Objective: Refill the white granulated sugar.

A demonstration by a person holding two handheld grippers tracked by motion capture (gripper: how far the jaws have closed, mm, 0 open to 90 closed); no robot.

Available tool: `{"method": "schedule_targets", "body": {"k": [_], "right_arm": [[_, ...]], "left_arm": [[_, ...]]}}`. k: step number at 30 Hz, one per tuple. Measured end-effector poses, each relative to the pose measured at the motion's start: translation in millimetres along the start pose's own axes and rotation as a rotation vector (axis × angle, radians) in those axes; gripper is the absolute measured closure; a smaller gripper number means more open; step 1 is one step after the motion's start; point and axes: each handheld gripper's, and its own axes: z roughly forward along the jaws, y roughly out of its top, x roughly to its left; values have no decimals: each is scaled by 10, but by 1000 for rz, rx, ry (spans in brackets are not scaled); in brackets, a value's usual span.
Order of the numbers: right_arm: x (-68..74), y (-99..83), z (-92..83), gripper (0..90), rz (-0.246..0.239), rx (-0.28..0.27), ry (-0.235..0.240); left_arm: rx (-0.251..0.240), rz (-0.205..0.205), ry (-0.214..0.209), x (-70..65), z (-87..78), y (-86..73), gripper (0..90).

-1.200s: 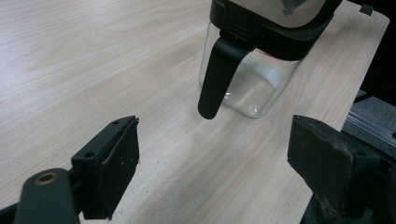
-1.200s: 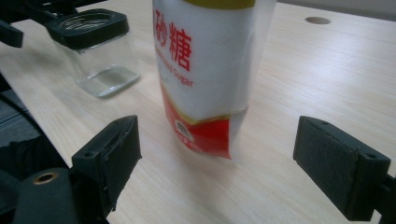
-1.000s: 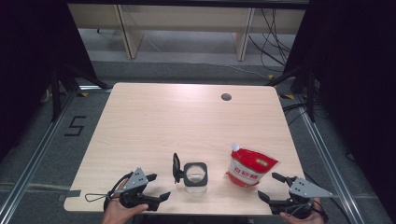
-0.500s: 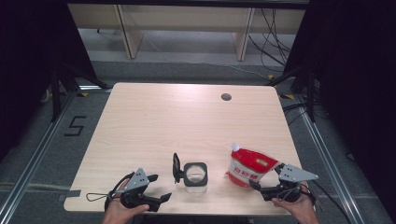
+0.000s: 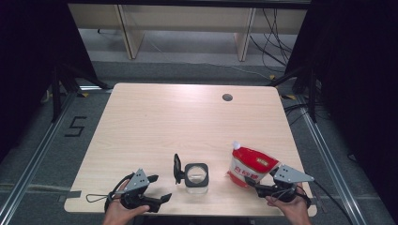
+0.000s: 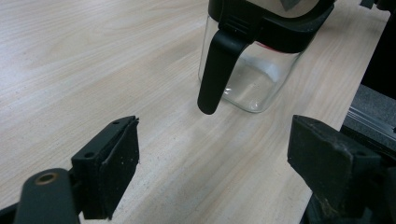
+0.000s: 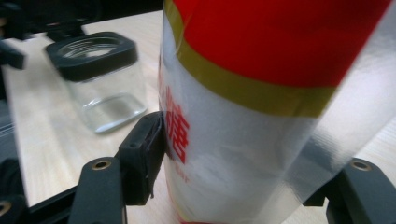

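The red-and-white pouch (image 5: 251, 166) stood near the front right of the surface (image 5: 187, 122), its long axis running up from the base to a white spout at its upper left corner, the printed face turned toward the person. Just left of it sat a clear square jar (image 5: 196, 177) with a black collar — nothing lay inside it, and its black lid hung open on the left side. The right tool (image 5: 259, 186) had slid in from the right since a second earlier and now bracketed the pouch's lower part; its jaws had just been closing, the left pad touching the film, the right pad hidden behind it. The left tool (image 5: 157, 189) rested with jaws wide apart, holding nothing, aimed at the jar.
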Motion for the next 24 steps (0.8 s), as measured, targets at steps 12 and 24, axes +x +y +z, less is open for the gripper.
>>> {"method": "schedule_targets", "body": {"k": [12, 24], "right_arm": [[206, -18, 55, 345, 88, -22, -121], [23, -152, 151, 254, 118, -55, -11]], "left_arm": [[-3, -36, 0, -31, 3, -4, 163], [4, -8, -14, -24, 1, 3, 162]]}}
